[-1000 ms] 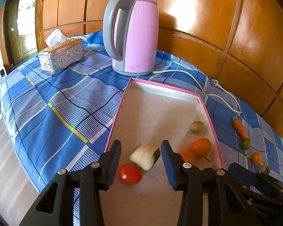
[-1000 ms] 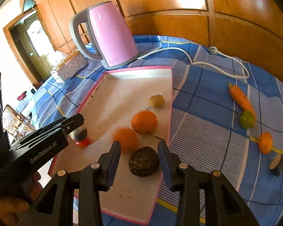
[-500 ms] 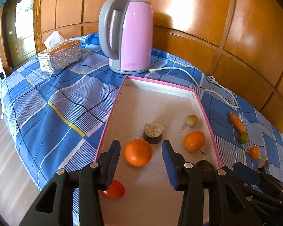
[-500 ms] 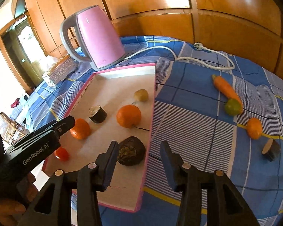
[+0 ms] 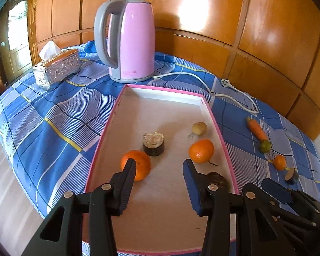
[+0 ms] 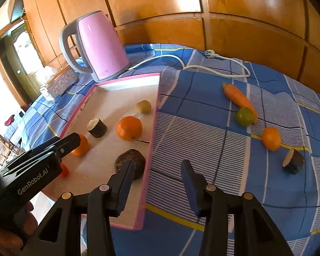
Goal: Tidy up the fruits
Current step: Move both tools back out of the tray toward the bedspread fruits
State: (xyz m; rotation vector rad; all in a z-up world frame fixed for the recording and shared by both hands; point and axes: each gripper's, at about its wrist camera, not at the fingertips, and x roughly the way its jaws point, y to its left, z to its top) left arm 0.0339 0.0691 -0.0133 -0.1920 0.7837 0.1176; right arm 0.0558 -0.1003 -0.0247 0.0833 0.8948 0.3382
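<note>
Hovering apart over the tray's (image 5: 220,135) pink rim, both grippers' jaws spread, empty; bare cloth (image 6: 202,138) rightward

White lettering reading "GenRobot.AI" runs along the black side of the left tool (image 6: 69,144), seen in the right wrist view. The pink kettle (image 5: 130,40) carries a few small lines of print low on its body in the left wrist view, too small to read. No other text, number or sign can be read in either view.
</note>
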